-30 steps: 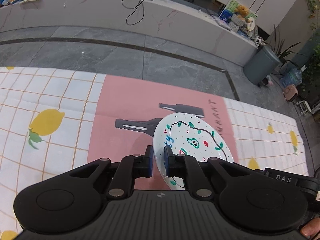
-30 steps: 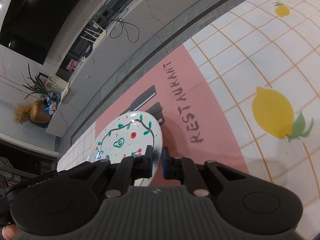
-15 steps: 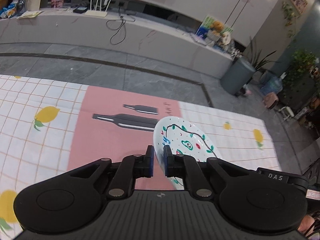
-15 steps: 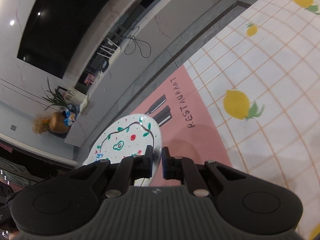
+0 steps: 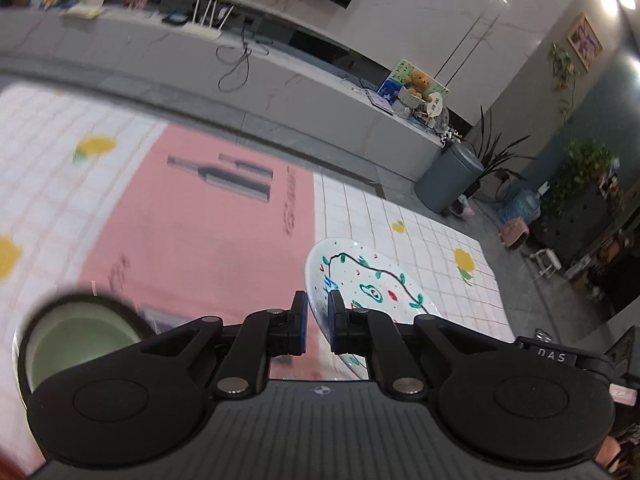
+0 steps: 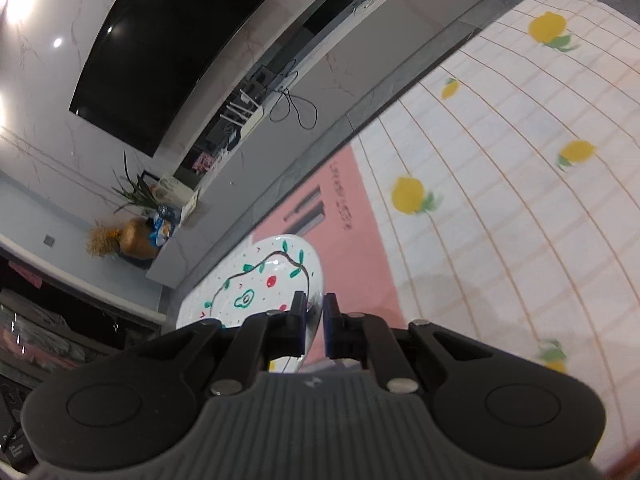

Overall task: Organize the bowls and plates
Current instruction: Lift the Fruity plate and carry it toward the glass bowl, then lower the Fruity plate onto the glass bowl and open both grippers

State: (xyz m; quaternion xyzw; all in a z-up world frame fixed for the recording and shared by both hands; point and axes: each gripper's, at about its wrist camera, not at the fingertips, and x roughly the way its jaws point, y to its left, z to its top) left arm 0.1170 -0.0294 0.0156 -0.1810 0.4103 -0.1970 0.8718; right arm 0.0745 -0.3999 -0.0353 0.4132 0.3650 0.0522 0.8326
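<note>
A white plate painted with an avocado and green leaves is held in the air between both grippers. My left gripper is shut on its left rim. My right gripper is shut on the plate's right rim. The plate hangs above a lemon-print mat with a pink panel. A dark-rimmed bowl with a pale green inside sits at the lower left of the left wrist view, partly hidden by the gripper body.
The mat lies on a grey tiled floor. A long marble bench runs behind it, with a grey bin and potted plants at its right end. A large dark screen hangs on the wall.
Both grippers have lifted the plate higher off the mat and carried it; the mat looks farther away. The bowl has come into the left wrist view at the lower left.
</note>
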